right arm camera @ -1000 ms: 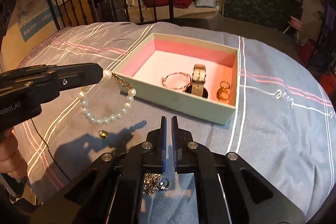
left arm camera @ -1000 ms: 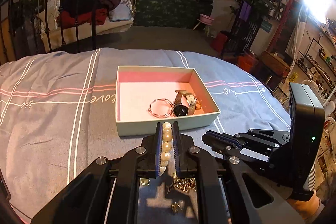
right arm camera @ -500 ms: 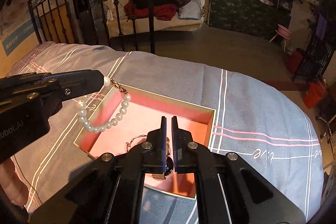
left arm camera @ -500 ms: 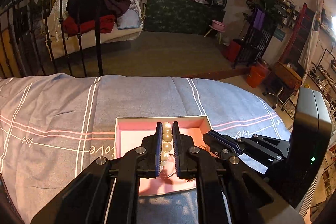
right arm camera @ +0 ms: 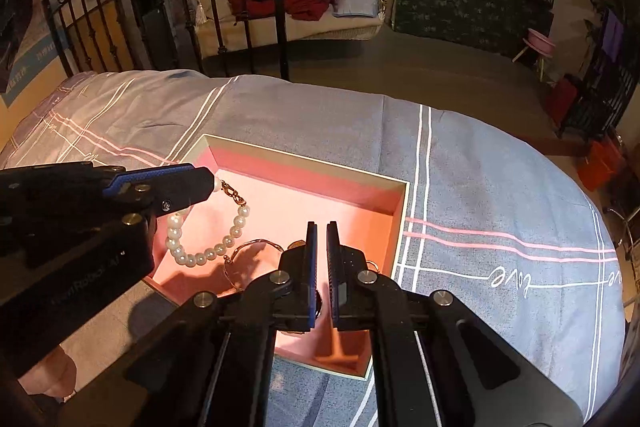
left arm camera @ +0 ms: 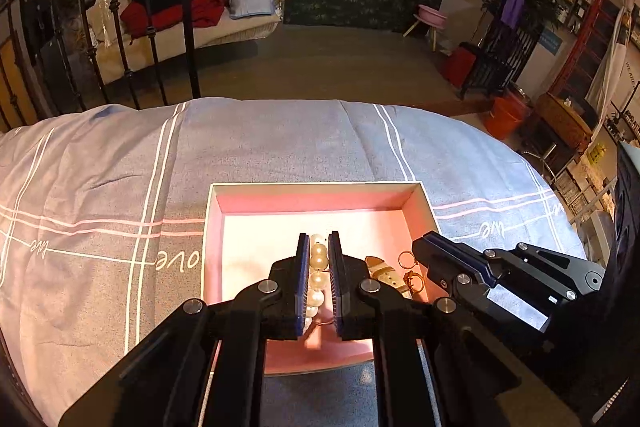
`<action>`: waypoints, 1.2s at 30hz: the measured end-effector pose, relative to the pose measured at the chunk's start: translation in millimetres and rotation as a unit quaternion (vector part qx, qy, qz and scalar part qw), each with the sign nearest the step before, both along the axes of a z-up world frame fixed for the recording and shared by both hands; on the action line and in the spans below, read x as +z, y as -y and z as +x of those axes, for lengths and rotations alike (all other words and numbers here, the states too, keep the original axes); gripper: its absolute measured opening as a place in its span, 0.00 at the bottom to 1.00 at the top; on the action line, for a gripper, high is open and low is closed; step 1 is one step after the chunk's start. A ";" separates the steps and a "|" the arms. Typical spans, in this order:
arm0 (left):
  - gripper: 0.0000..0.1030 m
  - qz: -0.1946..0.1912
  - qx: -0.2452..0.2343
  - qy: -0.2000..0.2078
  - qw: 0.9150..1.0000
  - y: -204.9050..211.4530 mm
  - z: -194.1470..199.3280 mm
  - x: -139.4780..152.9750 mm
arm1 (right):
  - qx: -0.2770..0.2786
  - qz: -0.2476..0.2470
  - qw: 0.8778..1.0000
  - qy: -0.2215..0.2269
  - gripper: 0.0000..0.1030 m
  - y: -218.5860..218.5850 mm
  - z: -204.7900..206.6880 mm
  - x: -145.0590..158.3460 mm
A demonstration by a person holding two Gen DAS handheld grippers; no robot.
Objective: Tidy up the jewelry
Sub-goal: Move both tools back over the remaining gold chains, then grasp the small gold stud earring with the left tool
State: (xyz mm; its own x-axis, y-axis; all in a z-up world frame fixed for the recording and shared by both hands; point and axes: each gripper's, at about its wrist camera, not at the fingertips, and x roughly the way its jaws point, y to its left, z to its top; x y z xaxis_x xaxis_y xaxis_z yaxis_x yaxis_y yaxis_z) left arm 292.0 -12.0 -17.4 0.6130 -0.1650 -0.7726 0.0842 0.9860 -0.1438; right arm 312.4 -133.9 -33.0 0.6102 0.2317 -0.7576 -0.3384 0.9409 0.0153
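Where left wrist looks: left tool [left arm camera: 319, 247] clamped on pearls [left arm camera: 318, 281], held over pink-lined box [left arm camera: 316, 189] on bed [left arm camera: 100, 187]; watch [left arm camera: 386, 277] and rings [left arm camera: 410, 269] inside; right tool [left arm camera: 428, 247] alongside.

Right wrist: right tool [right arm camera: 321, 233] nearly closed, gripping nothing; pearls [right arm camera: 200, 247] dangling from left tool [right arm camera: 206, 181] above box [right arm camera: 400, 223]; bangle [right arm camera: 244, 255] inside.

Both matte black left gripper [left arm camera: 319, 259] and matte black right gripper [right arm camera: 321, 251] carry blue finger pads and silver screws. White lettering marks the left housing; bare skin shows beneath it
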 end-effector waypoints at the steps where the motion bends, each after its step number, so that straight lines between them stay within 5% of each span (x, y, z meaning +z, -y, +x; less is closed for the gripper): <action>1: 0.09 -0.001 -0.001 0.000 1.000 0.2 0.1 -0.1 | 0.000 0.000 1.000 -0.001 0.05 0.2 -0.1 -0.4; 18: 0.09 -0.001 -0.005 -0.002 1.000 -3.1 1.2 0.6 | 0.005 0.001 1.000 -0.006 0.05 -0.9 -6.2 -7.8; 20: 0.22 -0.006 -0.003 -0.006 1.000 -6.7 -1.7 -0.2 | 0.007 0.005 1.000 -0.019 0.10 -0.2 -9.8 -11.9; 22: 0.53 -0.007 0.006 0.005 1.000 -12.3 -12.5 2.1 | 0.004 0.007 1.000 -0.018 0.44 1.4 -19.5 -14.9; 24: 0.54 -0.009 0.001 0.015 1.000 -18.6 -29.0 2.7 | 0.005 0.009 1.000 -0.012 0.58 3.1 -36.9 -18.2; 32: 0.54 -0.021 0.026 -0.037 0.999 -55.6 -114.6 -48.3 | 0.038 0.065 0.996 -0.037 0.58 7.3 -147.1 -40.0; 36: 0.54 0.002 0.025 -0.072 0.997 -64.7 -147.7 -78.3 | 0.051 0.101 0.990 -0.089 0.58 10.6 -201.8 -60.6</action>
